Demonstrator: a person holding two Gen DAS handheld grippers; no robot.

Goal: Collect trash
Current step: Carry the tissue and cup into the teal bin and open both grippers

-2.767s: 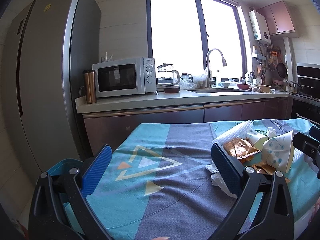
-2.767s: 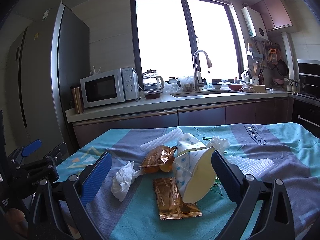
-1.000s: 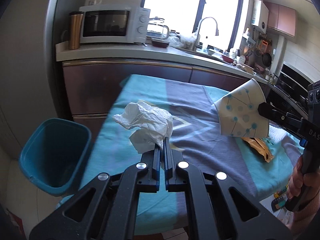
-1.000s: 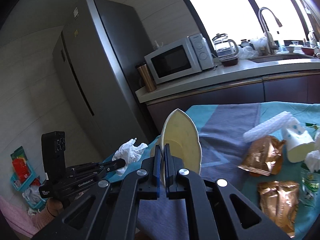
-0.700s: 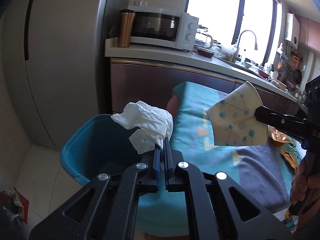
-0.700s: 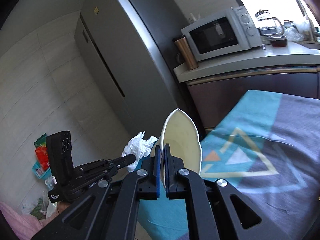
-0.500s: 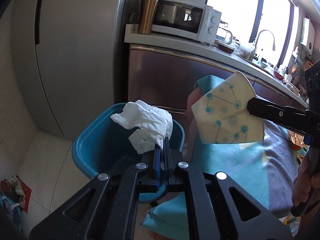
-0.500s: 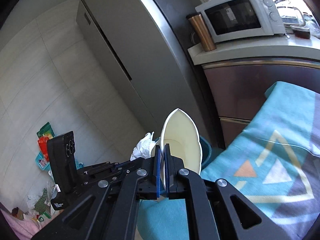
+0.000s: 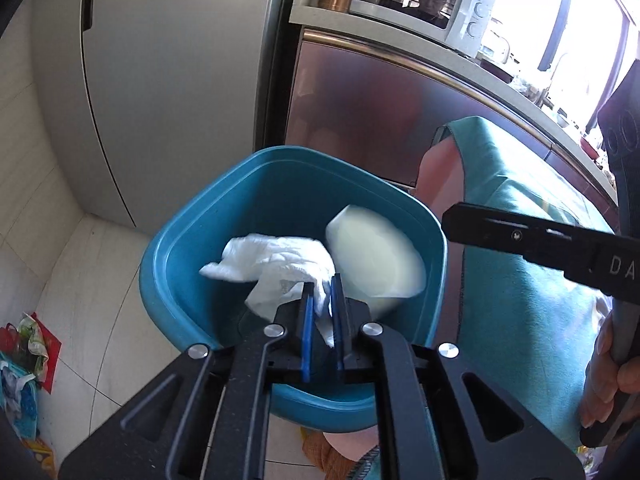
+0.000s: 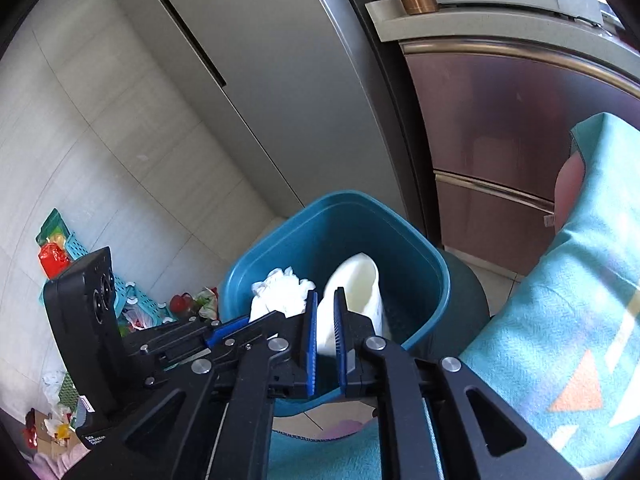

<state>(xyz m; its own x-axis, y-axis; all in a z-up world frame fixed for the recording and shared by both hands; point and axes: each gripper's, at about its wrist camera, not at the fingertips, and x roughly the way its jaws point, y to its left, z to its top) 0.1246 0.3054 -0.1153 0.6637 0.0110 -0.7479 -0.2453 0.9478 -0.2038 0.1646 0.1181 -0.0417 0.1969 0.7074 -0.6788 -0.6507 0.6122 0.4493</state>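
A blue trash bin stands on the floor beside the table, also in the right wrist view. My left gripper is over the bin, its jaws slightly parted, with a crumpled white tissue still between them. My right gripper is also over the bin with its jaws slightly parted. The white paper cup is blurred and dropping into the bin; it also shows in the left wrist view. The tissue shows in the right wrist view too.
A grey fridge stands behind the bin, next to steel cabinets under a counter with a microwave. The table's teal cloth hangs at right. Bags and baskets lie on the tiled floor at left.
Both grippers moved from the table to over the bin and tilted down. The right jaws parted and the cup is falling in. The left jaws have begun to part around the tissue.
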